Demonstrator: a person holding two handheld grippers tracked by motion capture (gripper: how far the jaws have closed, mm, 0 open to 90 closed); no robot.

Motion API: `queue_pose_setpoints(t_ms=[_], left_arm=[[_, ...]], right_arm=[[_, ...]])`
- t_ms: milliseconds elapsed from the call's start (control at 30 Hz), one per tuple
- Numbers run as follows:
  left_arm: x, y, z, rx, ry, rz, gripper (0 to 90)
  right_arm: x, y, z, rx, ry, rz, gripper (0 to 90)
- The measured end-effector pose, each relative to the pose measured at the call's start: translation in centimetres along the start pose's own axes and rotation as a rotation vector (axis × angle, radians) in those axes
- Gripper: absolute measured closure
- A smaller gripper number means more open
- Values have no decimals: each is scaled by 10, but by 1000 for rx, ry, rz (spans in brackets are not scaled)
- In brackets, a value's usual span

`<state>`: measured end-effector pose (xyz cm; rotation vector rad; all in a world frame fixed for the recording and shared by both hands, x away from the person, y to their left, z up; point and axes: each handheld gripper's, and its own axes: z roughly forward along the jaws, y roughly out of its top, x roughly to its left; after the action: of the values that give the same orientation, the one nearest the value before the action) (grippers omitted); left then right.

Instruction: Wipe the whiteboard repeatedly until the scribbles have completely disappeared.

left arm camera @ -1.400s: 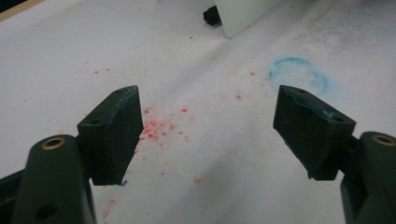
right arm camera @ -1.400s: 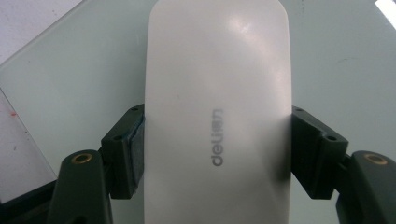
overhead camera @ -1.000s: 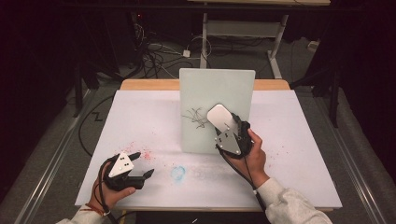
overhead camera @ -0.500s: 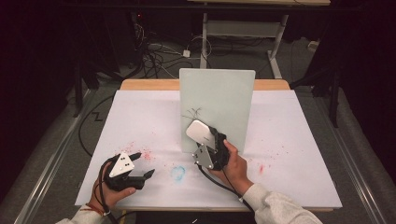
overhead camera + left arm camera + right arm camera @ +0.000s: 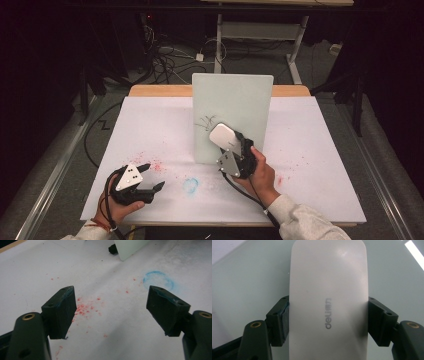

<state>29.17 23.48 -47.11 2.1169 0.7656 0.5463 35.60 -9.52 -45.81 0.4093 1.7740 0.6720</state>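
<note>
Item: white rounded plastic eraser block (image 5: 329, 302), clamped between the jaws of the right gripper (image 5: 235, 152), pressed to the upright pale-green board (image 5: 232, 107) mid-bench. Left gripper (image 5: 134, 182) released, empty, near the front-left corner. Risks: board tipped by pressure; eraser slipped sideways.

The left hand (image 5: 116, 210) holds the left gripper (image 5: 148, 178) low over the counter, its jaws wide apart with nothing between them. The right hand (image 5: 260, 172) holds the right gripper (image 5: 231, 145) up higher, its jaws squeezed tight on a white eraser (image 5: 329, 300).
</note>
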Motion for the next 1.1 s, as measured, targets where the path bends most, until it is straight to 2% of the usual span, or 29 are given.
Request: queue_pose_setpoints(t_ms=[67,133,200,233,433,533,600,700,833,1100], left_arm=[[0,0,0,0,0,1,232],[0,1,0,0,0,2,232],[0,1,1,3,-2,3,233],[-1,1,2,4,-4,4,232],[-1,1,4,8,-7,5,232],[-1,2,4,10,-8,7,232],[-1,2,5,11,-8,7,232],[-1,1,5,10,-9,4,232],[-1,1,4,6,-13,4,232],[0,0,3,3,-12,1,232]], right_arm=[[-8,-2,-1,5,-22,19,307],[-12,-3,-1,3,-15,45,307],[-8,-3,-2,7,-31,47,307],[-6,-3,-2,7,-20,54,307],[19,-1,0,9,40,-29,306],[32,3,2,2,96,-61,306],[41,7,4,-1,99,-95,306],[43,14,7,2,101,-102,306],[33,24,9,3,76,-82,306],[-14,34,12,-13,-33,54,306]])
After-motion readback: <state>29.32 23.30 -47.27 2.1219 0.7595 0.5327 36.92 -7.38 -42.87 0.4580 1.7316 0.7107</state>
